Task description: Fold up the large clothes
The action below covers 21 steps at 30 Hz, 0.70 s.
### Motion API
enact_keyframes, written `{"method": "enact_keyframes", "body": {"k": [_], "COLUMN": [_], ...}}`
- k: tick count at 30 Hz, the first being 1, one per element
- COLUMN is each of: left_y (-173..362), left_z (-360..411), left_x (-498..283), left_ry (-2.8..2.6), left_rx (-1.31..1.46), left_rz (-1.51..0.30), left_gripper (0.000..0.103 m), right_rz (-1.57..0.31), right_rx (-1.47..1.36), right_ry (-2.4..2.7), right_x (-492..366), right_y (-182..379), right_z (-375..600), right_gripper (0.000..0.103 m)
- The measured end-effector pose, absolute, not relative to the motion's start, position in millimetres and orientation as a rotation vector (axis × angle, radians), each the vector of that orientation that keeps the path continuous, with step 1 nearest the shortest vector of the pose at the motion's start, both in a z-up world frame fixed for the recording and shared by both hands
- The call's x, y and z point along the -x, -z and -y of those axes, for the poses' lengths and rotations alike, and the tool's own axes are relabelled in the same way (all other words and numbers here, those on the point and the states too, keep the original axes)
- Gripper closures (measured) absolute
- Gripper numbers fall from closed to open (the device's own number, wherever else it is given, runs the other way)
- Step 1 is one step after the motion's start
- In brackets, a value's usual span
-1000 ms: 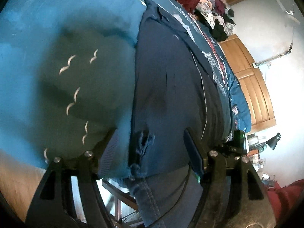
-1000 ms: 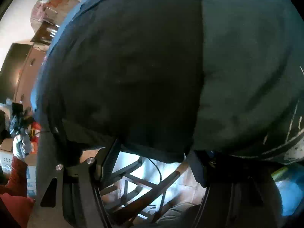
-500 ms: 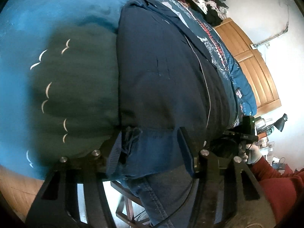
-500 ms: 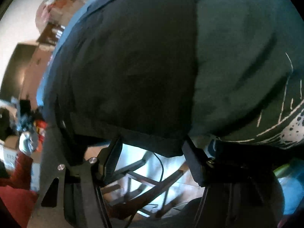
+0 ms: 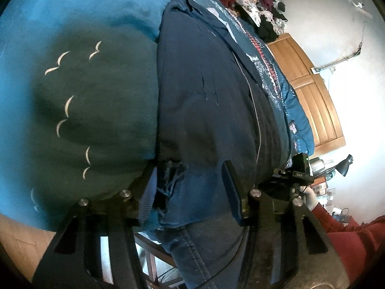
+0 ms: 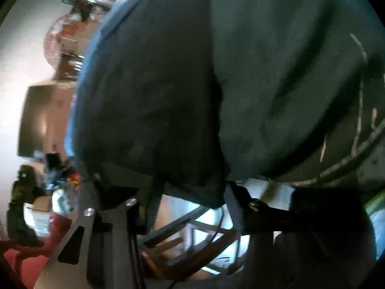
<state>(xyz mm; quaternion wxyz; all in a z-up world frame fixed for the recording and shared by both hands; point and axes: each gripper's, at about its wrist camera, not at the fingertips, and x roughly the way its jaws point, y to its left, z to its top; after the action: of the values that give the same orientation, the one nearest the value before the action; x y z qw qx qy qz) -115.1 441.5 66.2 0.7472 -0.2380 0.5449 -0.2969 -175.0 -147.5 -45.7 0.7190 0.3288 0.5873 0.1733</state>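
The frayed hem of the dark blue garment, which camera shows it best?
The left wrist view: the frayed hem sits sharp and well lit between the open jaws. The right wrist view is blurred and dim, showing only the garment's dark bottom edge with no fraying discernible.

I can read no words, brand names or numbers anywhere in either of my views. The nearest thing to a sign is the row of small cream curved bird-like marks (image 5: pixel 66 110) on the dark green fabric at the left of my left view. The pale lines and specks (image 6: pixel 358 125) at the right edge of my right view are too blurred to read.
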Motion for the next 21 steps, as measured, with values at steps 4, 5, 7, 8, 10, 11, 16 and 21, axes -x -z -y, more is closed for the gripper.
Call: {"method": "enact_keyframes", "body": {"k": [4,5,7,8,10,11,16,21], "left_y": [-68,-67,-68,-69,-70,-69,-66,-74], "left_z": [-442,-440,-442,-443,-443,-444,-443,-442], "left_x": [120,121,121,122,123,123,119,124], "left_ry": [0.65,0.649,0.652,0.654,0.654,0.653,0.649,0.673], "left_rx": [0.532,0.535,0.549,0.555,0.556,0.555,0.564,0.554], "left_rz": [-1.181,-1.179,-1.173,-1.171,-1.174,-1.177,-1.195,-1.199], "left_gripper": [0.056,0.056,0.056,0.056,0.056,0.056,0.056,0.055], "right_rz": [-1.262,-1.261,-1.269,-1.271,-1.279,-1.283,-1.3,-1.288], "right_rx": [-0.787,-0.796,-0.792,-0.789,-0.786,-0.782,-0.764,-0.773], "right_ry": [-0.413,-0.415,-0.408,-0.4,-0.393,-0.391,-0.393,-0.394], "right_x": [186,187,188,189,189,188,184,188], "right_y": [40,41,43,44,45,45,49,49], "right_z": [149,149,150,149,150,150,151,154], "right_gripper": [0.053,0.053,0.053,0.052,0.048,0.048,0.044,0.044]}}
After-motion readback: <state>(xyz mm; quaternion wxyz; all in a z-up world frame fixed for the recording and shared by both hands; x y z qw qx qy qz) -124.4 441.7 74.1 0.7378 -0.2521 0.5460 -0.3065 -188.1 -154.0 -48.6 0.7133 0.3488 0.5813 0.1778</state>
